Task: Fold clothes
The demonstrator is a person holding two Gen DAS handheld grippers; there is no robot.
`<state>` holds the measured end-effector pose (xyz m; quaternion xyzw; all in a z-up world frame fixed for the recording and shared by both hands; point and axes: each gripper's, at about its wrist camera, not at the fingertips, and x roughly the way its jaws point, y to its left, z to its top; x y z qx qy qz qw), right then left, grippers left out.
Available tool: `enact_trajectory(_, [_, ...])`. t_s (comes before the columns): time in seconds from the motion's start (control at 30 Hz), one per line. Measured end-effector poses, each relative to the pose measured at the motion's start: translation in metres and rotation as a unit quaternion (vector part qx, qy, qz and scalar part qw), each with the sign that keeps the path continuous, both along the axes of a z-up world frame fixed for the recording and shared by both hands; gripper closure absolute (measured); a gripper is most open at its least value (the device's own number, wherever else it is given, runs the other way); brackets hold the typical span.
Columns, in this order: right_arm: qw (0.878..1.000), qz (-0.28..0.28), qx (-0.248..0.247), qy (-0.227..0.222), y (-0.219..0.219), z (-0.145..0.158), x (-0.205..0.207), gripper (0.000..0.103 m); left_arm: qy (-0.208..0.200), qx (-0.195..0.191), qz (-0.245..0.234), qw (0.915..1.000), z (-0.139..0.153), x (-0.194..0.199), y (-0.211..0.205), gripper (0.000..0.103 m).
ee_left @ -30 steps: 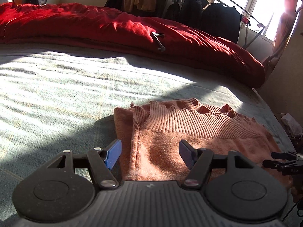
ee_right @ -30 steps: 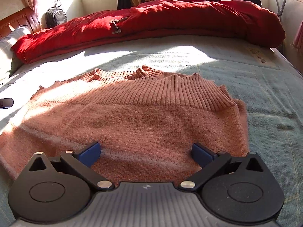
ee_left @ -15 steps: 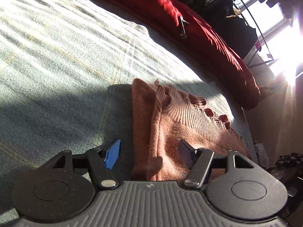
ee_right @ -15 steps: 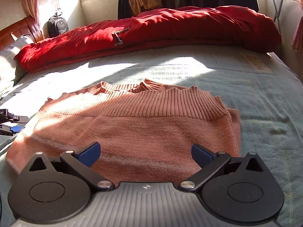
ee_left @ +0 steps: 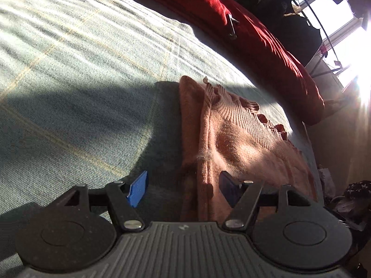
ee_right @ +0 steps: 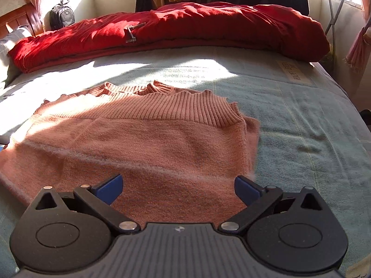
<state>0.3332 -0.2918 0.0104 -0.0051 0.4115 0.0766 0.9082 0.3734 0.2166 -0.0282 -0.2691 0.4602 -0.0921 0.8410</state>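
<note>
The pink sweater point(ee_right: 139, 143) is laid flat on the bed point(ee_right: 301, 120), already doubled over so that its ribbed hem lies across the upper layer; a further fold or two appears to be left. The left gripper point(ee_left: 183, 187) is held with fingers apart around the sweater's near edge, nothing pinched. The right gripper point(ee_right: 178, 186) is spread wide above the cloth, empty.
</note>
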Motion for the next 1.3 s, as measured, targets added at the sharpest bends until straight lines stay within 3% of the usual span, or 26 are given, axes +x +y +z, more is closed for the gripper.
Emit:
enact_trajectory(0.07, [1.000, -0.018, -0.007, -0.003, -0.013, 0.005, -0.009, 0.000, -0.017, 0.014, -0.014, 0.9996, 0.011, -0.010, -0.010, 0.036])
enact_trajectory(0.23, [0.999, -0.036, 0.035, -0.013, -0.029, 0.014, -0.018, 0.000, -0.023, -0.025, -0.059, 0.9977, 0.010, -0.021, -0.041, 0.036])
enact_trajectory(0.37, [0.998, -0.025, 0.058, -0.020, -0.020, 0.014, -0.024, 0.000, -0.003, 0.004, -0.041, 0.9992, -0.004, -0.024, -0.038, 0.039])
enact_trajectory(0.43, [0.998, -0.020, 0.055, -0.021, -0.017, 0.015, -0.028, 0.000, 0.007, 0.083, -0.024, 0.9962, -0.001, -0.029, -0.038, 0.040])
enact_trajectory(0.5, [0.999, -0.023, 0.044, -0.023, -0.019, 0.016, -0.034, 0.000, 0.008, 0.090, -0.018, 0.9957, 0.002, -0.035, -0.031, 0.040])
enact_trajectory(0.63, [0.997, -0.041, 0.060, -0.026, -0.032, 0.018, -0.042, 0.000, -0.024, 0.067, -0.009, 0.9975, 0.025, -0.044, -0.027, 0.040])
enact_trajectory(0.8, [0.993, -0.021, 0.113, -0.029, -0.029, 0.022, -0.044, 0.000, -0.068, -0.007, -0.065, 0.9956, 0.042, -0.043, -0.052, 0.037])
enact_trajectory(0.9, [0.987, 0.014, 0.158, -0.024, -0.019, 0.020, -0.041, 0.000, -0.038, -0.031, -0.071, 0.9962, 0.024, -0.037, -0.063, 0.037])
enact_trajectory(1.0, [0.980, 0.027, 0.198, 0.004, -0.014, 0.006, -0.035, 0.000, -0.007, -0.024, -0.048, 0.9985, 0.005, -0.039, -0.057, 0.038])
enact_trajectory(1.1, [0.977, 0.010, 0.209, 0.042, -0.020, -0.014, -0.032, 0.000, -0.012, -0.043, -0.031, 0.9985, 0.006, -0.047, -0.044, 0.040])
enact_trajectory(1.2, [0.978, -0.023, 0.201, 0.050, -0.039, -0.019, -0.037, 0.000, -0.035, 0.001, -0.030, 0.9989, 0.025, -0.056, -0.043, 0.037])
enact_trajectory(1.3, [0.982, -0.025, 0.185, 0.026, -0.050, -0.002, -0.041, 0.000, -0.085, 0.115, -0.072, 0.9871, 0.049, -0.065, -0.064, 0.033])
